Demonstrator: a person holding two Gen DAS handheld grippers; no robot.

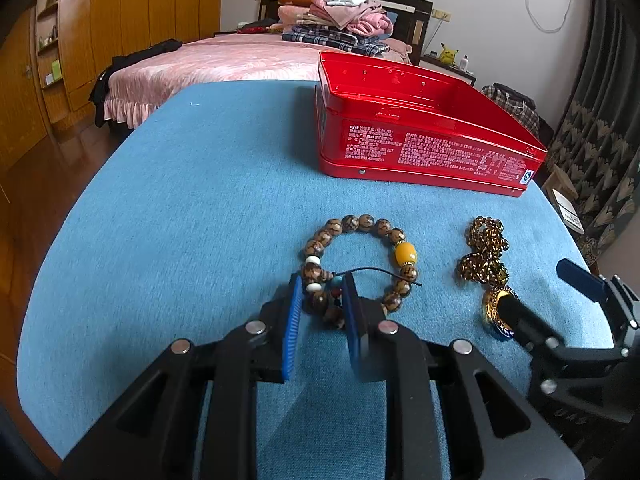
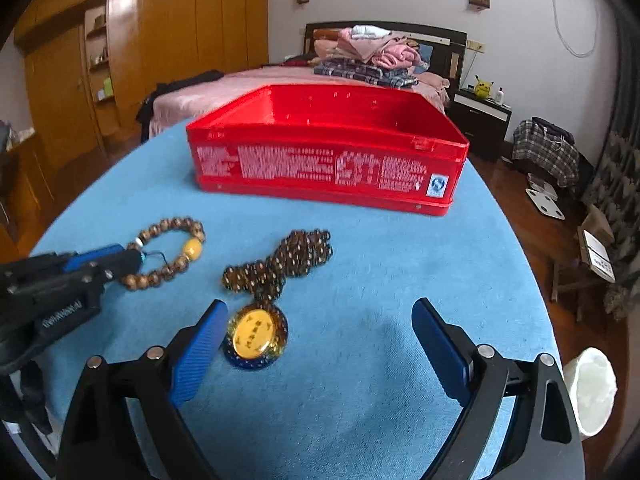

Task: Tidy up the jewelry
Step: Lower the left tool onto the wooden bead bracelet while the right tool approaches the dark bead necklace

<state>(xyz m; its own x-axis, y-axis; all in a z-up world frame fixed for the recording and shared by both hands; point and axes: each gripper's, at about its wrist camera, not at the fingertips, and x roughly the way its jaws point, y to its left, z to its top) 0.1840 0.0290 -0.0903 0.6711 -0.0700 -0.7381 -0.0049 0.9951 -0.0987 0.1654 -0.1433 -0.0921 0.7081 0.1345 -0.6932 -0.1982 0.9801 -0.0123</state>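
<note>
Bedroom behind: pink bed (image 1: pixel 224 60), wooden wardrobe, dark curtain. Up front, blue cloth (image 1: pixel 180 208) over a table, with a red tin (image 1: pixel 424 136) standing open near the far edge.

Left gripper (image 1: pixel 322 312) narrowed onto the bracelet (image 1: pixel 360 256), pads pressing the near beads by the knotted cord, rest of the loop lying flat on the cloth. Right gripper (image 2: pixel 316 344) spread wide, nothing gripped; left pad just beside the pendant (image 2: pixel 255 338), right pad well apart from it on bare cloth.

Likely trouble:
- Only a short stretch of beads pinched; could slip or swing on lifting, maybe snag the loose cord end.
- Off-centre over the pendant; closing from there may push the disc sideways instead of catching it.
- Flat disc, low on soft cloth; pads could ride over it or pinch cloth.
- Chain (image 2: pixel 288 260) heaped in loops behind the pendant; could trail, tangle, or catch the tin's rim when carried over.

Looks: bracelet of mottled brown beads, one large yellow bead, two white spacers, a blue one, black cord. Necklace of small dark golden beads, bunched; round pendant with yellow face, gilt border, blue rim. Both between grippers and tin; tin apparently empty.
</note>
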